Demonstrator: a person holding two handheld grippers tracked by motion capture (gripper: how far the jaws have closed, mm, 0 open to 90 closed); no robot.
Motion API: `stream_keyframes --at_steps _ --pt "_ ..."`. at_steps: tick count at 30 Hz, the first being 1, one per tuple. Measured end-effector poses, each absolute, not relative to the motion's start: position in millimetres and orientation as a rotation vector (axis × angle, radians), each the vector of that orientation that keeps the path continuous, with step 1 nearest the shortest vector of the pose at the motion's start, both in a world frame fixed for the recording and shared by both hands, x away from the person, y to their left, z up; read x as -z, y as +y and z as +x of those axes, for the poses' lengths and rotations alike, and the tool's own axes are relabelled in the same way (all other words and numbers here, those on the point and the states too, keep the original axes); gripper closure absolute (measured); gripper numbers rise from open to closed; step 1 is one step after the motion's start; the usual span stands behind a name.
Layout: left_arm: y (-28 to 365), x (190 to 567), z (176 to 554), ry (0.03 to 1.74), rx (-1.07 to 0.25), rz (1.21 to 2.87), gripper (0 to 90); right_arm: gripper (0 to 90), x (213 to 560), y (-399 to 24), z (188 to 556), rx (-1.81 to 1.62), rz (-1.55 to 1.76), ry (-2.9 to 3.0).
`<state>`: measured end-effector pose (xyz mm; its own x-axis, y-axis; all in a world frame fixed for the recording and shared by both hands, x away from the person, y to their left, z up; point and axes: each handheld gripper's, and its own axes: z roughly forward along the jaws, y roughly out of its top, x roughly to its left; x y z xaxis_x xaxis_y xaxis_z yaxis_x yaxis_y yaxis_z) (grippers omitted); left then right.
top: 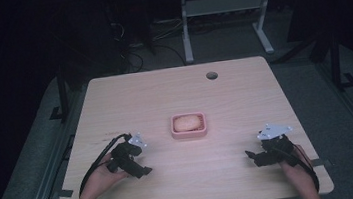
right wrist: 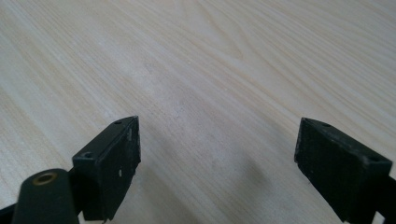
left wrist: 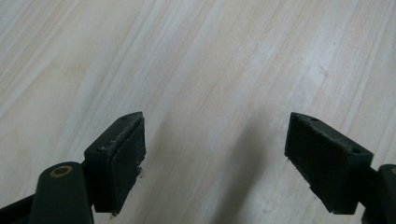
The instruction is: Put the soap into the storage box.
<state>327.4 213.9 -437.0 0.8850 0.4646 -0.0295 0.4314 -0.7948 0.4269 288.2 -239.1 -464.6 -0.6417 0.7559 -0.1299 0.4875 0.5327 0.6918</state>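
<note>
- my left gripper (top: 145, 171): jaws spread wide, nothing between them, low over bare table (top: 224, 94) near the front-left corner.
- my right gripper (top: 249, 155): also spread and empty, near the front-right corner.
- pink tray (top: 189, 133) sits mid-table with a pale rounded lump (top: 187, 123) in it, long axis left-right.
- tray lies forward and inboard of both; left looks slightly nearer, so i'd lead with it.
</note>
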Motion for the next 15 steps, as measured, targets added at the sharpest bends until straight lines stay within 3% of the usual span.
stream_keyframes --at_steps 15 --pt "235.3 440.5 305.2 0.692 -0.133 2.586 19.3 13.8 464.8 -237.7 288.8 -0.871 1.007 2.362"
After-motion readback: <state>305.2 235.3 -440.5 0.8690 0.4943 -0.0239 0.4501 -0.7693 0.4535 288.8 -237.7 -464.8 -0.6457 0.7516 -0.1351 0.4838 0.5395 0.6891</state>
